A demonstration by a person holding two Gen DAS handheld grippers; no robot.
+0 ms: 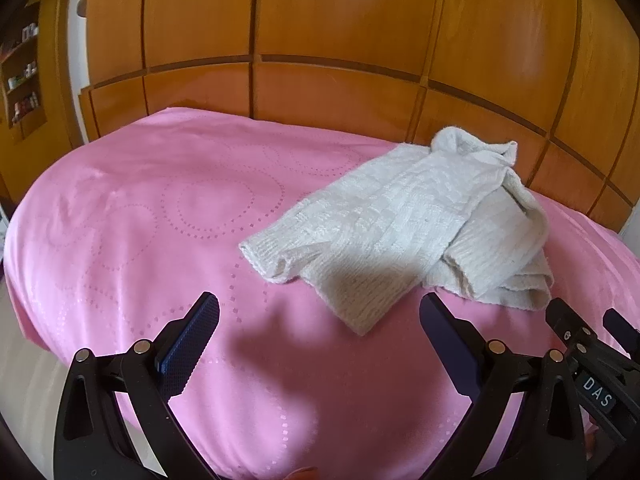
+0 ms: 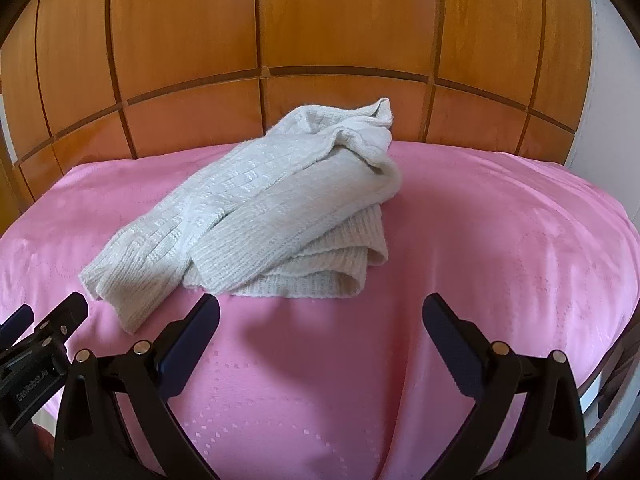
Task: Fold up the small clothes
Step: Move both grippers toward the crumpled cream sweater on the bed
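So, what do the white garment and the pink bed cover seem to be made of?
White garment: a chunky knit, probably wool or acrylic; ribbed stitches and a fuzzy matte surface show. Pink bed cover: smooth woven fabric, perhaps satin-like polyester; it has a soft sheen and dotted circle patterns.

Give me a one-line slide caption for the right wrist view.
Open right gripper poised short of a crumpled white knit sweater on a pink bedspread, wooden wardrobe behind.

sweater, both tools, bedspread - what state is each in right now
sweater: crumpled, partly bunched, lying on the bedspread, not held
left tool: open, empty, short of the sweater
right tool: open, empty, short of the sweater
bedspread: spread flat, mostly smooth
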